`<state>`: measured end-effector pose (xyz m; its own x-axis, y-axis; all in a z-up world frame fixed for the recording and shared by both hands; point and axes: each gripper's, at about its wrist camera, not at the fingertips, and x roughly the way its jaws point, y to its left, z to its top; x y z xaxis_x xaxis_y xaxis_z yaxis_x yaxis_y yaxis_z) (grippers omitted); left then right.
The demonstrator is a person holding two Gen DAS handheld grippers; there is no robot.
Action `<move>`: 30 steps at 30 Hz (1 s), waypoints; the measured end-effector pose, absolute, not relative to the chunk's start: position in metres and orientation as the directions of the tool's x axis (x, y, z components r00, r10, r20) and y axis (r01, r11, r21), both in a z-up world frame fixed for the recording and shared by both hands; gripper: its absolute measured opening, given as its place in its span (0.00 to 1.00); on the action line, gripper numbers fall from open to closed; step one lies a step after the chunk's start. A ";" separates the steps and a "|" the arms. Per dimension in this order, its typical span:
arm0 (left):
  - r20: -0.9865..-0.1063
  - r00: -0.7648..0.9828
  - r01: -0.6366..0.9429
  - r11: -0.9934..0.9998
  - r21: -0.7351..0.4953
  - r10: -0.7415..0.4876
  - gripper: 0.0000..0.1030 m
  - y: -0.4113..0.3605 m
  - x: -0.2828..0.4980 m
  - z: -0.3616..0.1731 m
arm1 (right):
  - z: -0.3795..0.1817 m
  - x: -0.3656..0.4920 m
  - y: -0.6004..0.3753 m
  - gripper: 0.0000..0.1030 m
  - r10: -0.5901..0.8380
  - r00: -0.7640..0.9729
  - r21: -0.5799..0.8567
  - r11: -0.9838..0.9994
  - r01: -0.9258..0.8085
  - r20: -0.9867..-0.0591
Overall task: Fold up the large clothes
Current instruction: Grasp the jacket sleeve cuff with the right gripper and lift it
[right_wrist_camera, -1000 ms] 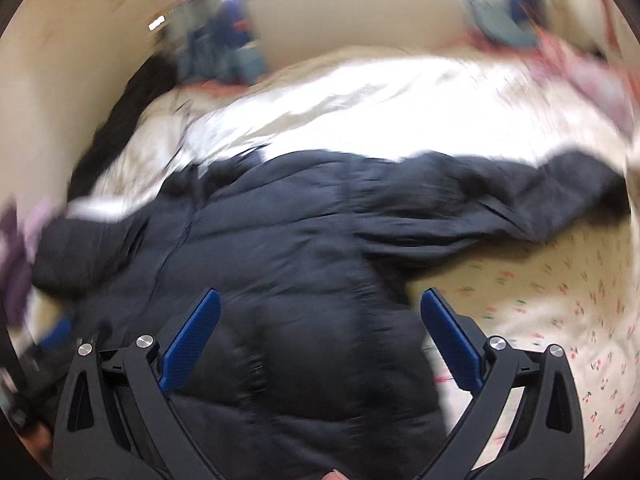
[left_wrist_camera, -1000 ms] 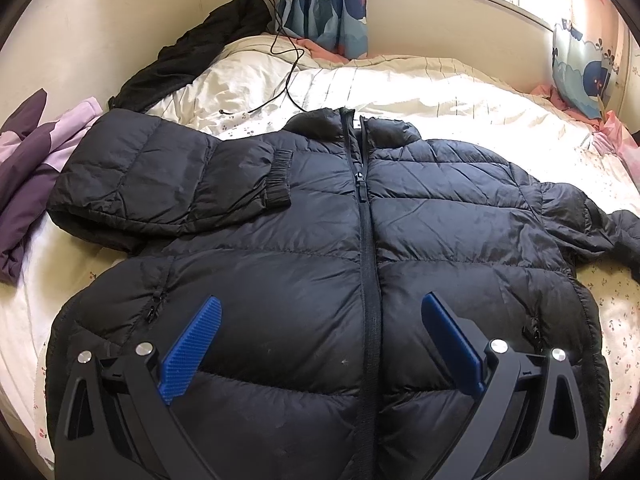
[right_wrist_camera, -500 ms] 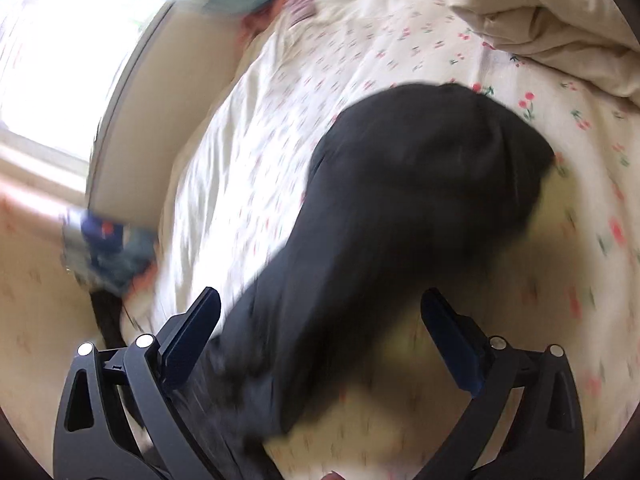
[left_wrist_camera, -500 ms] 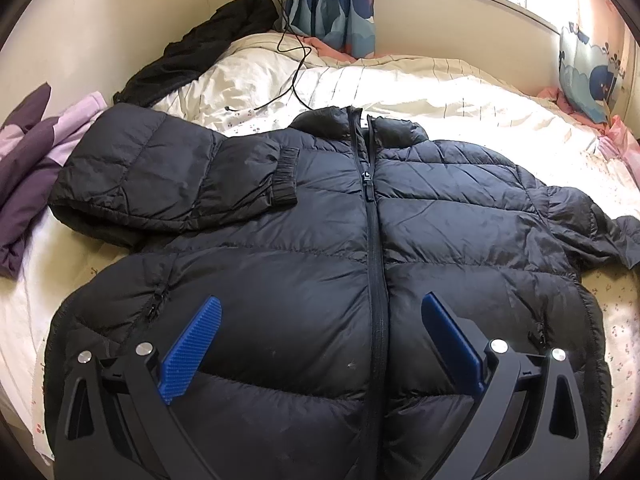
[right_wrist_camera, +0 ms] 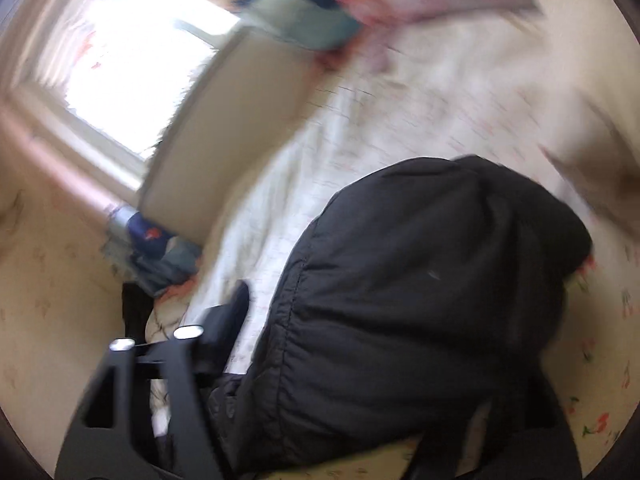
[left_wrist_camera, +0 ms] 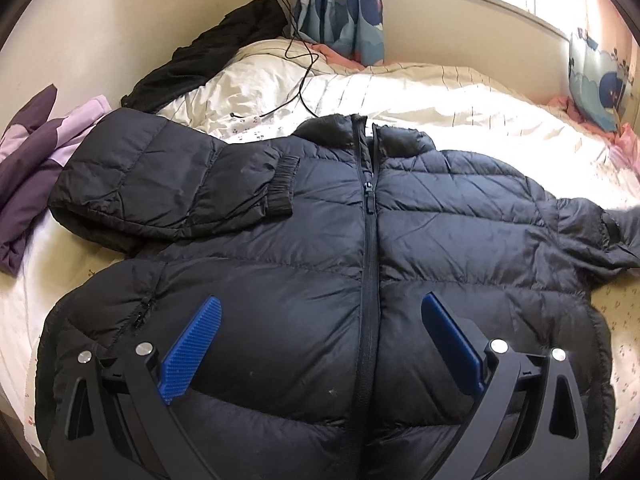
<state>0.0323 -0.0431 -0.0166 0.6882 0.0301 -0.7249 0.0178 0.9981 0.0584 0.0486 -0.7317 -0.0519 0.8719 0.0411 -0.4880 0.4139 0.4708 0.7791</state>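
Observation:
A black puffer jacket (left_wrist_camera: 280,260) lies front up and zipped on the bed. One sleeve (left_wrist_camera: 180,192) is folded across its chest; the other sleeve (left_wrist_camera: 600,240) stretches off to the right. My left gripper (left_wrist_camera: 320,300) hangs open just above the jacket's lower front, holding nothing. In the blurred right wrist view, the end of the outstretched sleeve (right_wrist_camera: 420,280) fills the space between the fingers of my right gripper (right_wrist_camera: 380,320). Its jaws are closing. One finger (right_wrist_camera: 228,320) shows beside the sleeve with a sliver of sheet between; the other is hidden behind the fabric.
A purple garment (left_wrist_camera: 28,168) lies at the bed's left edge. Dark clothing (left_wrist_camera: 212,60) is piled by the far wall. A black cable (left_wrist_camera: 304,76) trails over the white quilt (left_wrist_camera: 440,96). A curtain (left_wrist_camera: 340,4) and a patterned pillow (left_wrist_camera: 596,84) stand behind. Flowered sheet (left_wrist_camera: 624,320) shows at right.
My right gripper swung from above the jacket's body out to the end of the right sleeve, rolling as it went, and its jaws have narrowed around it. The left gripper stayed put.

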 end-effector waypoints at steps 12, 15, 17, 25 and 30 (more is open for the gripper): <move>-0.717 0.695 0.004 0.998 0.063 0.043 0.93 -0.038 0.030 -0.016 | -0.049 0.045 -0.768 0.08 -0.088 0.891 0.793 0.423 0.437 -0.445; -0.714 0.699 0.000 0.999 0.054 0.038 0.93 -0.034 0.028 -0.013 | 0.014 0.060 -0.741 0.07 -0.128 0.896 0.695 0.589 0.413 -0.425; -0.713 0.700 -0.005 0.999 0.048 0.038 0.93 -0.030 0.027 -0.011 | 0.044 0.065 -0.715 0.07 -0.141 0.904 0.645 0.656 0.391 -0.404; -0.732 0.679 -0.053 0.998 0.037 0.063 0.93 0.006 0.028 -0.006 | 0.135 0.128 -0.574 0.07 -0.011 0.952 0.534 0.825 0.182 -0.307; -0.733 0.676 -0.103 0.995 0.010 0.078 0.93 0.041 0.028 0.001 | 0.166 0.173 -0.450 0.06 0.150 0.947 0.471 0.882 0.001 -0.283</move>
